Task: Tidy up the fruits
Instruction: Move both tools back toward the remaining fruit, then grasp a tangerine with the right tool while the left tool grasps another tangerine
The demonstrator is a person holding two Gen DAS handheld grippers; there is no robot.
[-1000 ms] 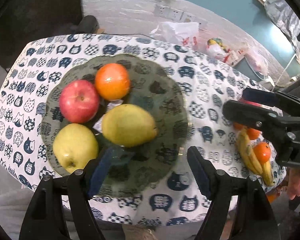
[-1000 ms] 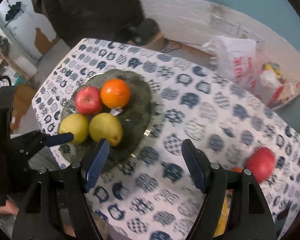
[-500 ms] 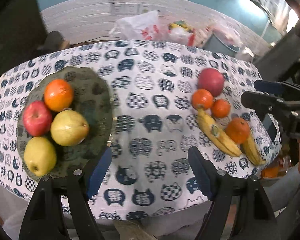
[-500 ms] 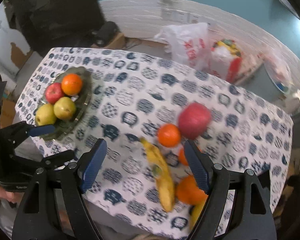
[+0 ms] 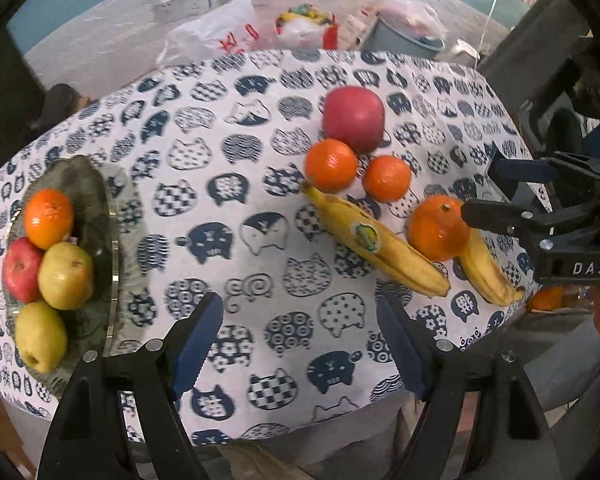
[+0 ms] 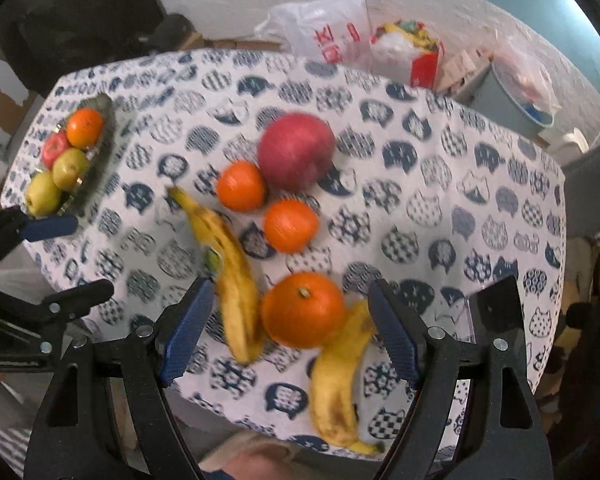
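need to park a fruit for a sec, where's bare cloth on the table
Bare cloth runs between the plate and the sticker banana, and beyond the red apple toward the far right edge. Crowded: the loose pile around the big orange, and the plate itself.

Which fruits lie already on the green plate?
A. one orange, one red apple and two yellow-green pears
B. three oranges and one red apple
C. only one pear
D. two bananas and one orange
A: the green plate holds one orange, one red apple and two pears; the bananas lie on the tablecloth.
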